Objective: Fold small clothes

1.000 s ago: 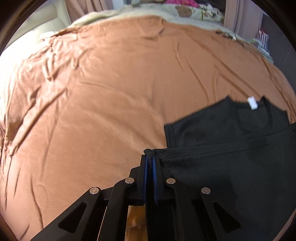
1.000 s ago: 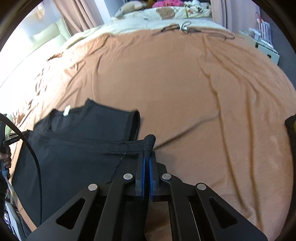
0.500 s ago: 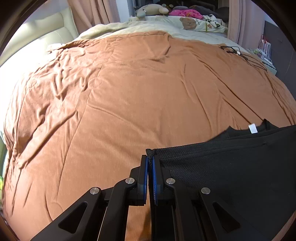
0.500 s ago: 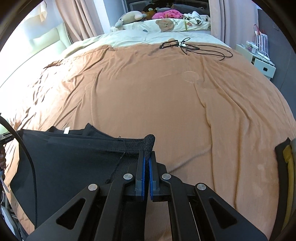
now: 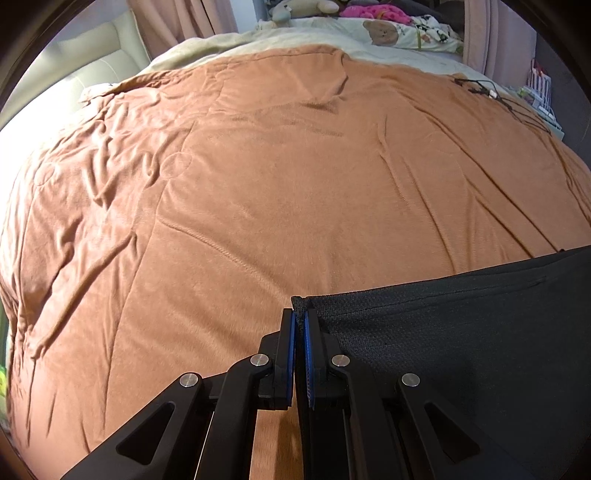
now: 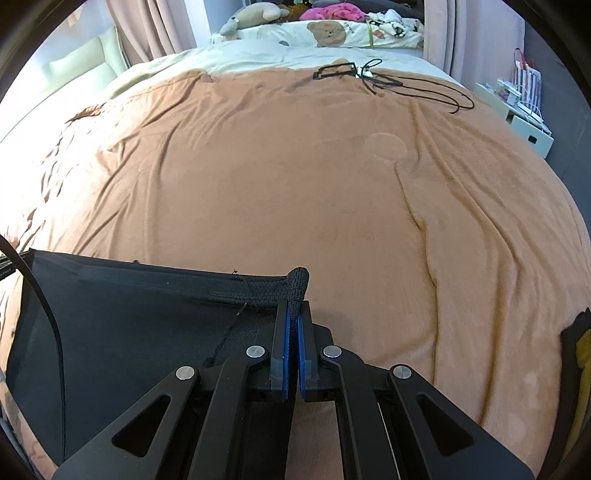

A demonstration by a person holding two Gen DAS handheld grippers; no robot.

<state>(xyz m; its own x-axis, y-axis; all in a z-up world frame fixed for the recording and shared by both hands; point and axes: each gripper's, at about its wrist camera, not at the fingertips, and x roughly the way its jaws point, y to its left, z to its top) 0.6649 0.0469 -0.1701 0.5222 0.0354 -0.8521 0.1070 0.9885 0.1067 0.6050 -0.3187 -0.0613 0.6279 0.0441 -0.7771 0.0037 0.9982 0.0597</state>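
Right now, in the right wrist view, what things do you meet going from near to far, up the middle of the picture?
right gripper → black garment pinched in it → brown blanket → black cable → bear pillow → pink clothes

No legible text, label, brand, number or sign is shown in either view; only a bear picture is printed on the pillow [image 6: 328, 33] at 12 o'clock.

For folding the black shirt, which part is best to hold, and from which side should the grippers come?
Hold the black shirt at the two ends of its stitched hem, where the left gripper and right gripper pinch it now. Come from the near edge, fingers pointing across the brown blanket; the hem then hangs straight between them.
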